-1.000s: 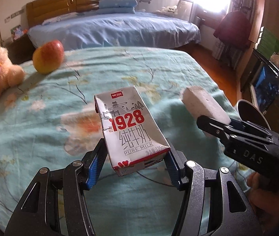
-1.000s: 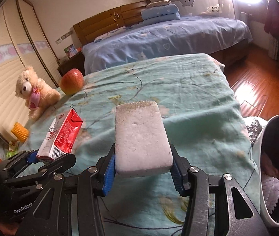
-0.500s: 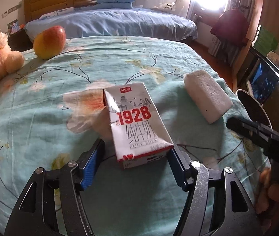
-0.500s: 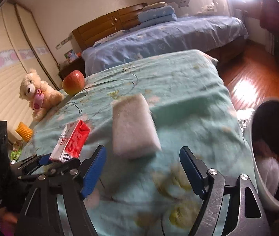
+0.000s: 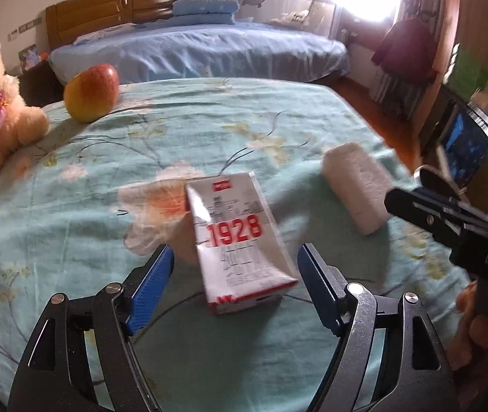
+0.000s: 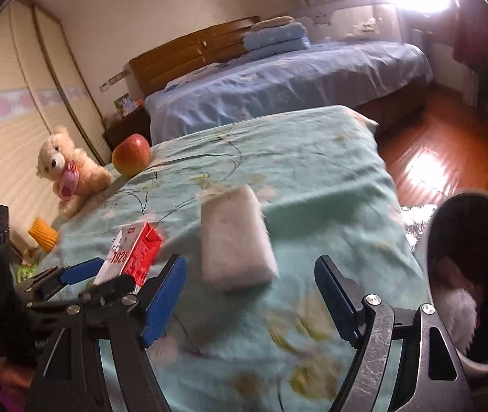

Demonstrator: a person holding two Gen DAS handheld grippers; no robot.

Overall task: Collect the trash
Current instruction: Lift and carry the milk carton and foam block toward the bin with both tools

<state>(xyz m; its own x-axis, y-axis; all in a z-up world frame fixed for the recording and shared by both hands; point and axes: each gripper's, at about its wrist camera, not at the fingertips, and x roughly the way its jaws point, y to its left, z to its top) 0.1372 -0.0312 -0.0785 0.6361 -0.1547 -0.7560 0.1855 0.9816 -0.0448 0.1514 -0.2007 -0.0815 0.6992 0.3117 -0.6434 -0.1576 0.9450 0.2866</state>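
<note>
Bin contents dark, cut off

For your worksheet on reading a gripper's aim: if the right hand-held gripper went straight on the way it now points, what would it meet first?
Most likely the white foam block, lying on the floral bedspread just ahead of the open right hand-held gripper; depth is uncertain.

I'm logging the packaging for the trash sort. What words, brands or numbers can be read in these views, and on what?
"1928": red digits on the milk carton lying on the bedspread; it also shows on the carton's side in the right wrist view.
"DA": raised letters on the right gripper's black body, blurred and cut short.
The carton's small red logo and grey print are too blurred to read.
</note>
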